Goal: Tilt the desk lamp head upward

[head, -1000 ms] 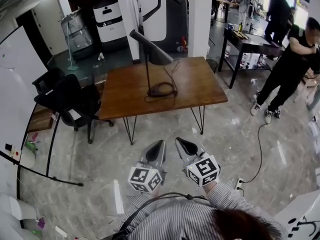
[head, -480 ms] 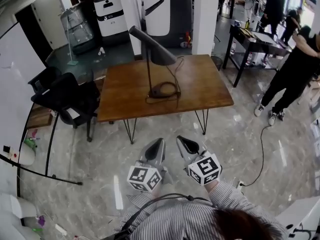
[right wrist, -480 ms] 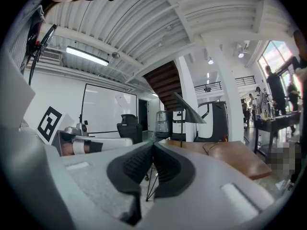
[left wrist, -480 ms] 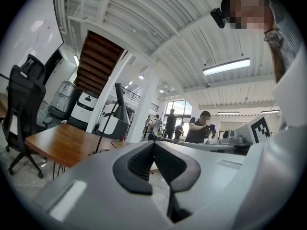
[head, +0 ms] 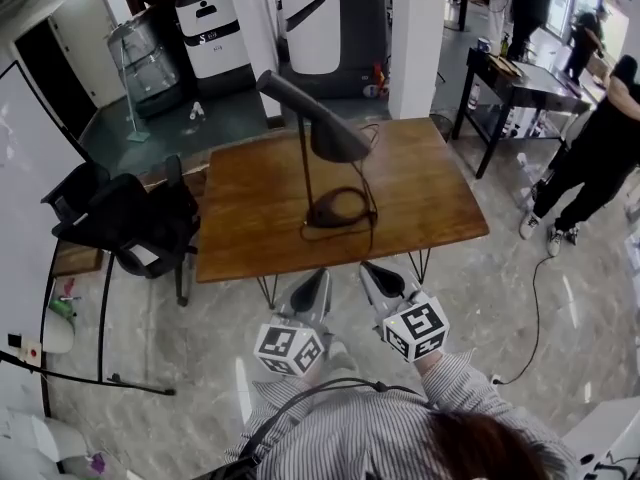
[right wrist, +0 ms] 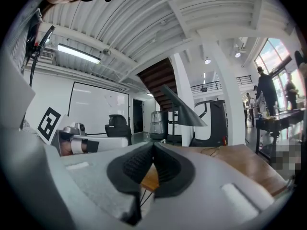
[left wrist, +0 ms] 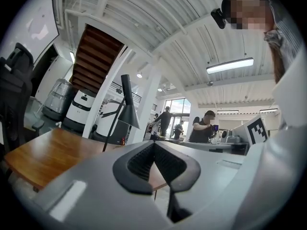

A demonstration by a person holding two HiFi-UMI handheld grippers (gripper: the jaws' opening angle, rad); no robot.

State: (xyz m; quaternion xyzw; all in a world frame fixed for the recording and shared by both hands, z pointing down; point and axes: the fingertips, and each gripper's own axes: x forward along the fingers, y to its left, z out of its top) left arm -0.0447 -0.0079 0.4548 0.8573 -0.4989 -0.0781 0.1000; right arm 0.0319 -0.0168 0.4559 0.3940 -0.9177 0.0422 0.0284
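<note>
A dark desk lamp (head: 318,128) stands on the wooden table (head: 240,218), its cone head (head: 338,140) angled down to the right, its round base (head: 336,208) ringed by its cord. The lamp head also shows in the left gripper view (left wrist: 128,111) and in the right gripper view (right wrist: 182,110). My left gripper (head: 322,274) and right gripper (head: 366,268) hover side by side at the table's near edge, short of the lamp. Both are shut with nothing between the pads.
A black office chair (head: 125,218) stands left of the table. A white pillar (head: 415,38) and machines (head: 330,28) are behind it. A dark side table (head: 525,83) and a person in black (head: 600,158) are at the right. A cable (head: 530,318) runs over the floor.
The table and lamp have come closer and lower in the head view. Both grippers now reach the table's near edge, still shut.
</note>
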